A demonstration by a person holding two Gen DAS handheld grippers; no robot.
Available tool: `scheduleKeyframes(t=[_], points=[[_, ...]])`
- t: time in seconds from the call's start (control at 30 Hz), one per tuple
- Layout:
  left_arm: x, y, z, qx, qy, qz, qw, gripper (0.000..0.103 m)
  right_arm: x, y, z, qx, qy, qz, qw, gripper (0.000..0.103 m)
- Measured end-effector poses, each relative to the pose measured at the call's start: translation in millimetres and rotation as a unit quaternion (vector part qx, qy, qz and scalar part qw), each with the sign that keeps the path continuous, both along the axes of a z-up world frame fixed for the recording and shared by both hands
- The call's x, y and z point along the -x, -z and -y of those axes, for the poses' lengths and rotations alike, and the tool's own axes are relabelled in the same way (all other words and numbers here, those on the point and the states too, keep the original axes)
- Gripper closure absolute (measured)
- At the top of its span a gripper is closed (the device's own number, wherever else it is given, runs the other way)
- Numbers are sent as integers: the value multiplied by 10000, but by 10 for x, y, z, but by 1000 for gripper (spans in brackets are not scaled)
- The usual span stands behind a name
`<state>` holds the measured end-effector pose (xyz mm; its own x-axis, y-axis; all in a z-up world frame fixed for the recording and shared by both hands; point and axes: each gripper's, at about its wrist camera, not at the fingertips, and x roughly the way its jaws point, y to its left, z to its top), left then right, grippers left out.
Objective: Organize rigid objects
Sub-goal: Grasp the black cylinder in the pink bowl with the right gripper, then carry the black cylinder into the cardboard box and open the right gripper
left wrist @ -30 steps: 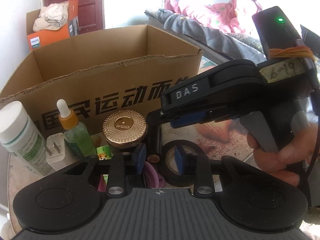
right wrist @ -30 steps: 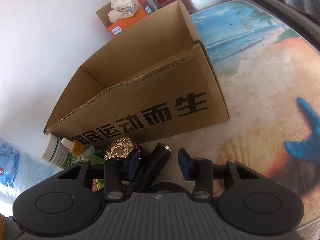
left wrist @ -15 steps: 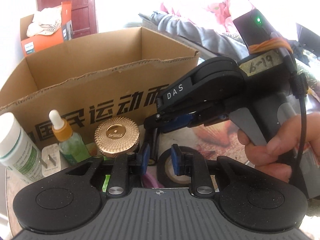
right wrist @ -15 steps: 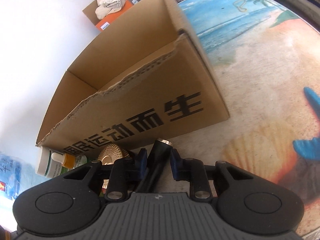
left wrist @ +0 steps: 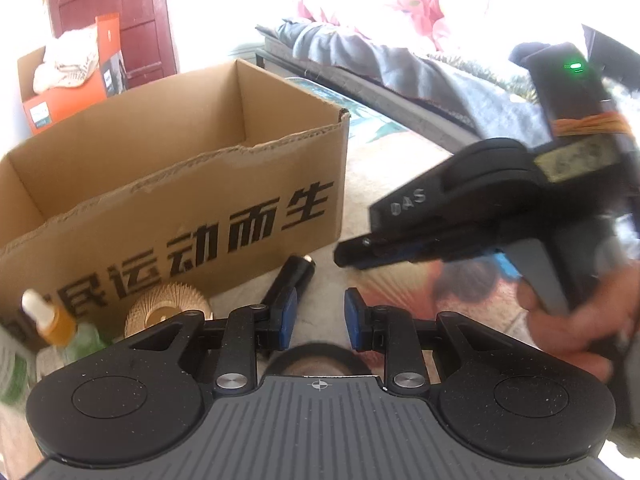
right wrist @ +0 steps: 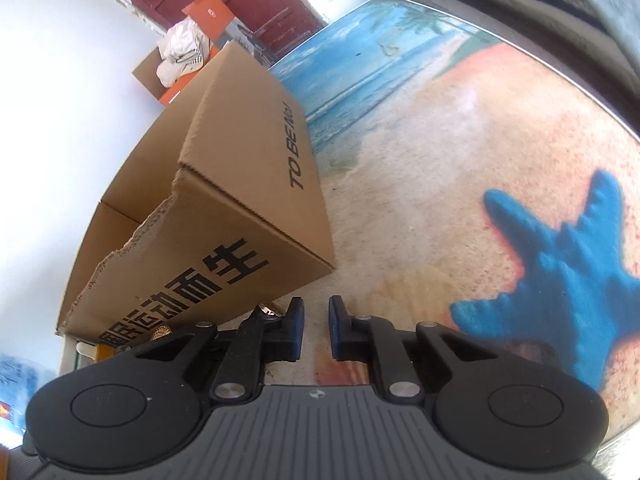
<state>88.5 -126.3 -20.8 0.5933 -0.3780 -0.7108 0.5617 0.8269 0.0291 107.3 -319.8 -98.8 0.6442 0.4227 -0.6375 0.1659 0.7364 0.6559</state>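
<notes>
An open cardboard box with black characters stands on the table; it also shows in the right wrist view. A black cylinder with a gold tip lies in front of the box, just left of my left gripper's gap. My left gripper is open and empty above a black tape roll. My right gripper is slightly open and empty; in the left wrist view it hovers right of the cylinder. The cylinder's gold tip peeks out left of its fingers.
A gold ribbed jar lid, a dropper bottle and a white bottle stand at the box's left front. The table has a beach-print cover. An orange box sits behind. A bed with bedding lies at the back right.
My right gripper had closed around the black cylinder; now it has let go and pulled back right. The cylinder lies on the table. My left gripper opened wider and lifted, tilting toward the box.
</notes>
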Motion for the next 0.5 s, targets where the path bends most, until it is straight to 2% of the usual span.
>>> scheduleKeyframes(t=[0.13,0.37,0.5], points=[[-78,22,126,-399,-81,166,9990,78,37,83,146,-433,47,69,9990,87],[-279,135,224,-972,-222,34,9950,76,-4,126,164,-949,-108,183,9953,86],[-352,167,213,-1007,-241,-108,9946,73,-17,161,130,-1127,-214,185,9932,86]])
